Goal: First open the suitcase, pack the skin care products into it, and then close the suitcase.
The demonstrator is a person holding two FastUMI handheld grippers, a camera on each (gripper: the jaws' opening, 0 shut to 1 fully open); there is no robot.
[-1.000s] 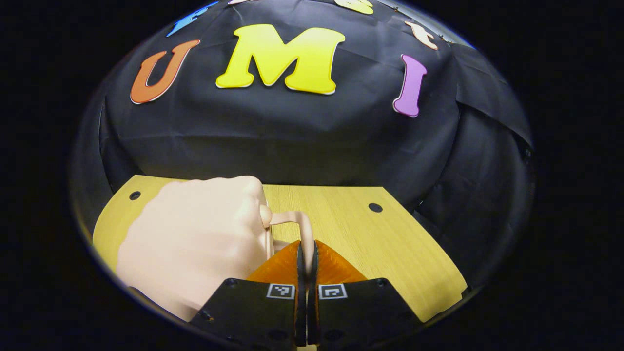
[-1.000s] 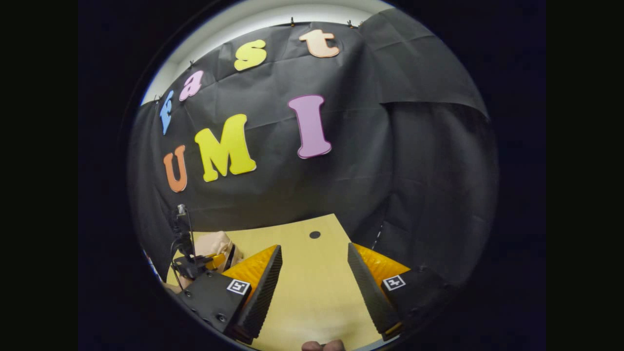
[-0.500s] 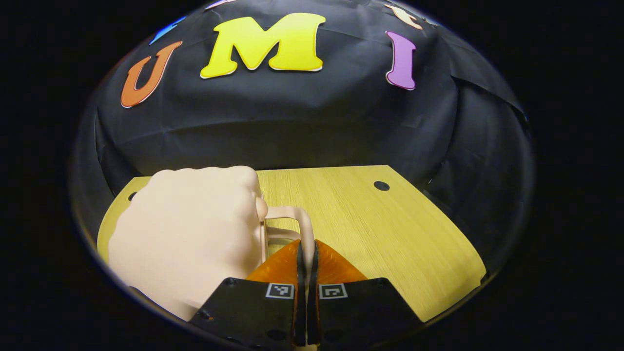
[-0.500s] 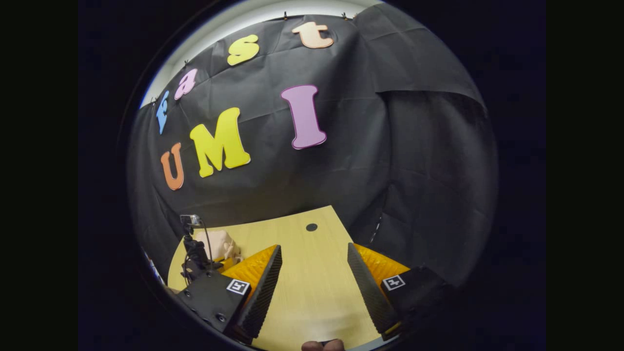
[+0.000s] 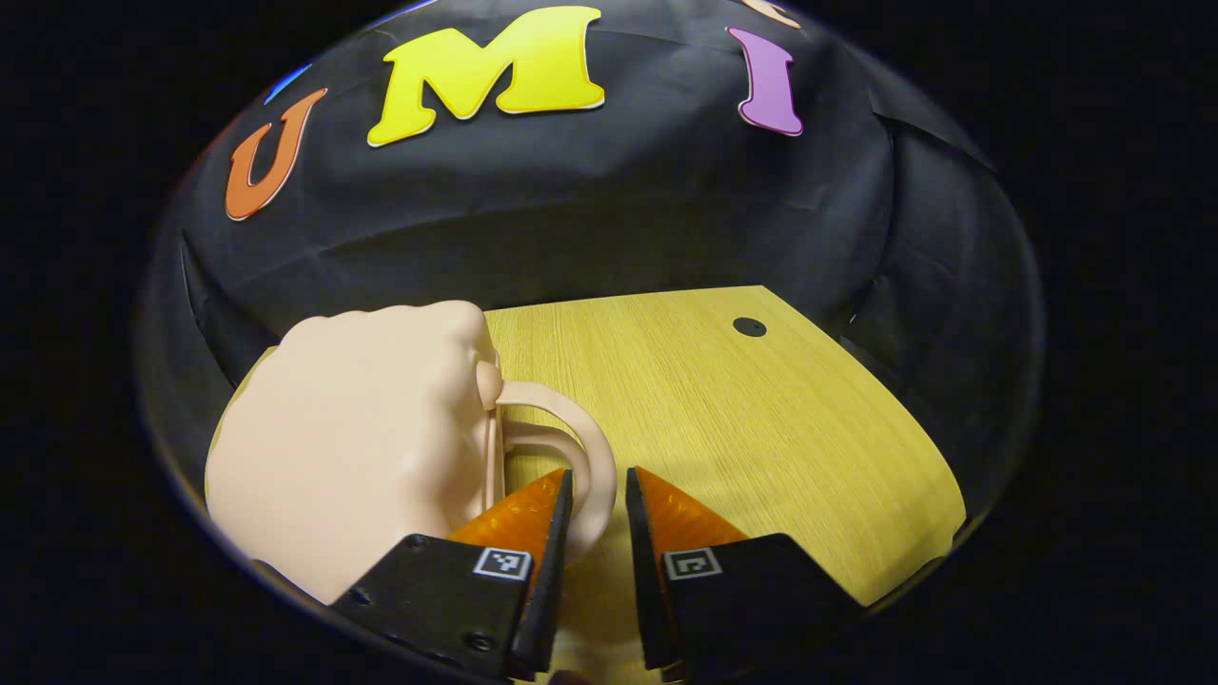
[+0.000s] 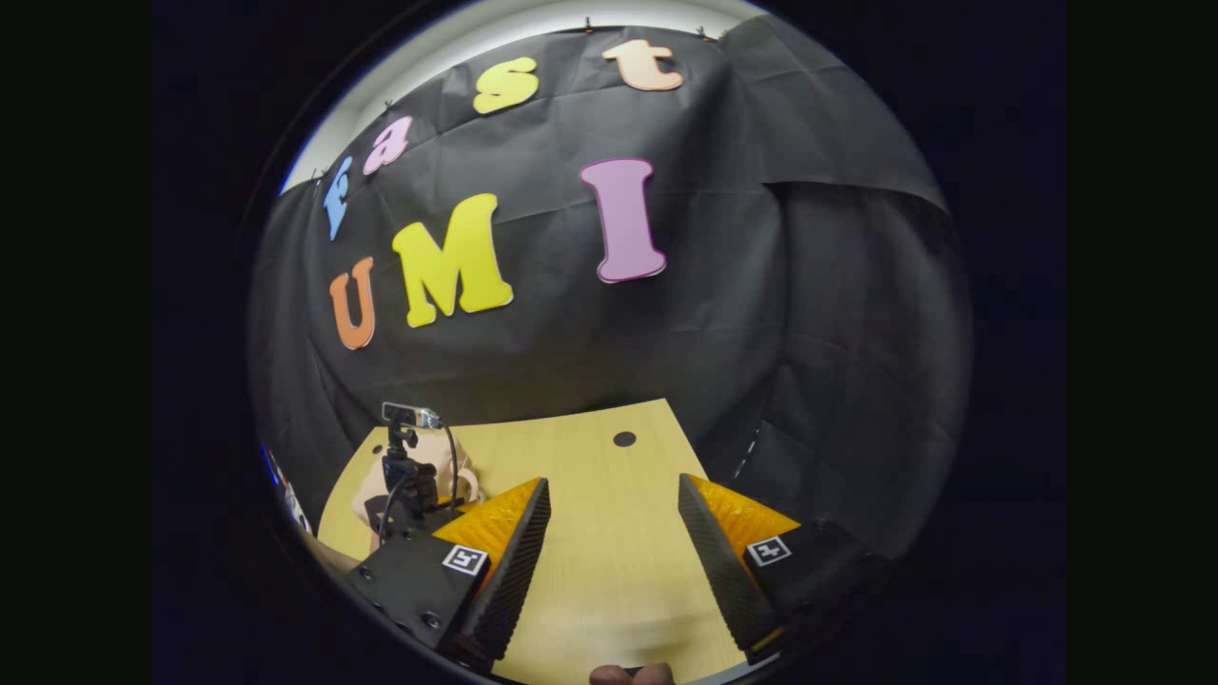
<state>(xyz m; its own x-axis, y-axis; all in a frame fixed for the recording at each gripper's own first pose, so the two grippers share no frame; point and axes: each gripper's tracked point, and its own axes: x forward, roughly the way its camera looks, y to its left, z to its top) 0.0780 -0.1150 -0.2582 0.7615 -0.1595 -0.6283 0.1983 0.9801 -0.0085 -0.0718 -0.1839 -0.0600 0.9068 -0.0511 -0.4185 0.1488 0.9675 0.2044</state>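
Note:
A small peach-coloured suitcase (image 5: 352, 438) lies closed on the wooden table (image 5: 761, 428) in the left gripper view. Its curved handle (image 5: 557, 404) points toward the camera. My left gripper (image 5: 598, 487) is open, its fingers standing either side of the handle's loop with a gap showing. In the right gripper view my right gripper (image 6: 614, 499) is open above bare tabletop, nothing between its fingers. That view also shows the left gripper's body with its small camera (image 6: 409, 416) at the lower left and a bit of the suitcase (image 6: 464, 468) behind it.
The table (image 6: 609, 571) has a round dark hole (image 5: 750, 326) near its far right corner, seen also as the hole (image 6: 624, 439) in the right gripper view. Black cloth walls close the back and right side. A fingertip (image 6: 628, 675) shows at the bottom edge.
My left gripper was shut on the suitcase handle and has now opened. The left view has tilted down a little. The right gripper stays open, almost still.

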